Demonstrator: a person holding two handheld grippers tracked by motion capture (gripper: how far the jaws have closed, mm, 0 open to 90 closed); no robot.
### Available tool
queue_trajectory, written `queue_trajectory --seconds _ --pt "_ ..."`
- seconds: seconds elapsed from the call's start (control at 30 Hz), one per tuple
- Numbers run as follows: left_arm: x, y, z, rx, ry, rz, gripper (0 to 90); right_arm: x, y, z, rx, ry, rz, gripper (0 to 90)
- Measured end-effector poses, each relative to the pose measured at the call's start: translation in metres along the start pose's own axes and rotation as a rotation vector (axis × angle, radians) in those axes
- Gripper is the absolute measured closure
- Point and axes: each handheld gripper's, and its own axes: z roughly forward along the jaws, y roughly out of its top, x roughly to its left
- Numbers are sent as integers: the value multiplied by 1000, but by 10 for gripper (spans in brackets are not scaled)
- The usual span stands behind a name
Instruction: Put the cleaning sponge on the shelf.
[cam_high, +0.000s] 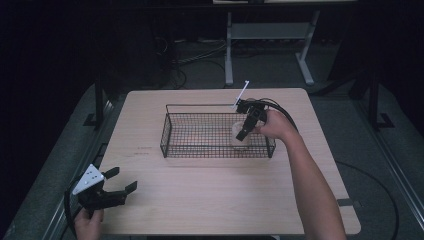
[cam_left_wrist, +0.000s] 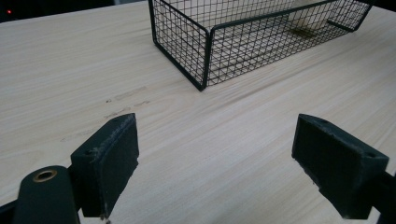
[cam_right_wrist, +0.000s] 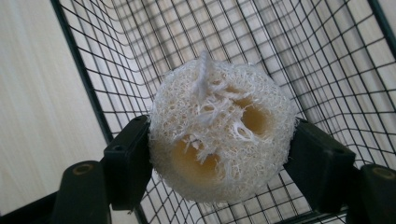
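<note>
Holding the loofah slice pinched in the right gripper inside the wire basket, near its right end (left gripper gaping, idle, well clear of the basket), seemingly mid-placement, next probably lowering, then spreading those jaws.

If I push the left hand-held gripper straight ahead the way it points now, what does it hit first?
Probably the near corner of the wire basket. The open left hand-held gripper points across bare table toward it, with nothing in between; depth is hard to judge.
</note>
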Motion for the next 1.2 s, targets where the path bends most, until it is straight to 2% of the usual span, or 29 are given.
queue_trajectory --seconds 0.27,0.3,0.5,1.0,1.2 --pt "0 0 0 2 1 0 139 -3 1 8 -2 5 -3 280" --pt "0 0 1 3 1 0 139 -3 0 9 -21 13 7 280" --pt "-1 1 2 2 -3 2 139 -5 -4 14 -25 16 24 279" --pt "0 0 2 6 -4 3 140 -7 -5 18 -38 14 34 270" --pt "1 0 1 0 -1 -2 140 -6 -4 14 -48 5 45 227"
